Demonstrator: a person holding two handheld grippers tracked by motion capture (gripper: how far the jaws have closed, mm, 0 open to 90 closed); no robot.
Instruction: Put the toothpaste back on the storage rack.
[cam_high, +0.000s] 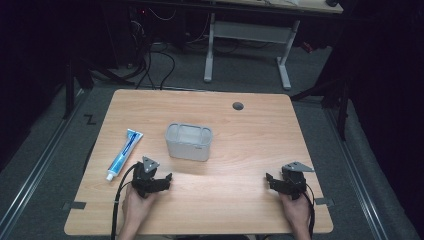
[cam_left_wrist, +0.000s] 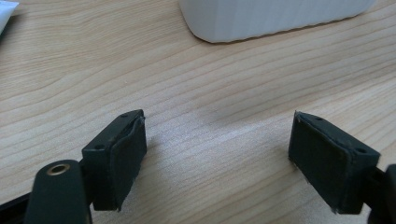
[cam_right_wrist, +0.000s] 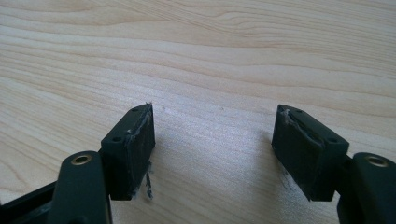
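A blue and white toothpaste tube (cam_high: 124, 153) lies at the table's left, cap toward the near edge. A pale grey rectangular bin (cam_high: 189, 141) stands in the middle of the table; its lower wall (cam_left_wrist: 275, 16) fills the top of the left gripper view. My left gripper (cam_high: 161, 179) rests low near the front left, just right of the tube and in front of the bin. Its jaws stand open (cam_left_wrist: 217, 156) over bare wood. My right gripper (cam_high: 272, 181) sits near the front right, also open (cam_right_wrist: 214, 151), with nothing between its pads.
The wooden table (cam_high: 250, 145) has a round cable hole (cam_high: 238, 105) near its far edge. A white-legged desk (cam_high: 246, 47) and loose cables stand on the floor beyond. Tape marks (cam_high: 74, 205) sit at the front corners.
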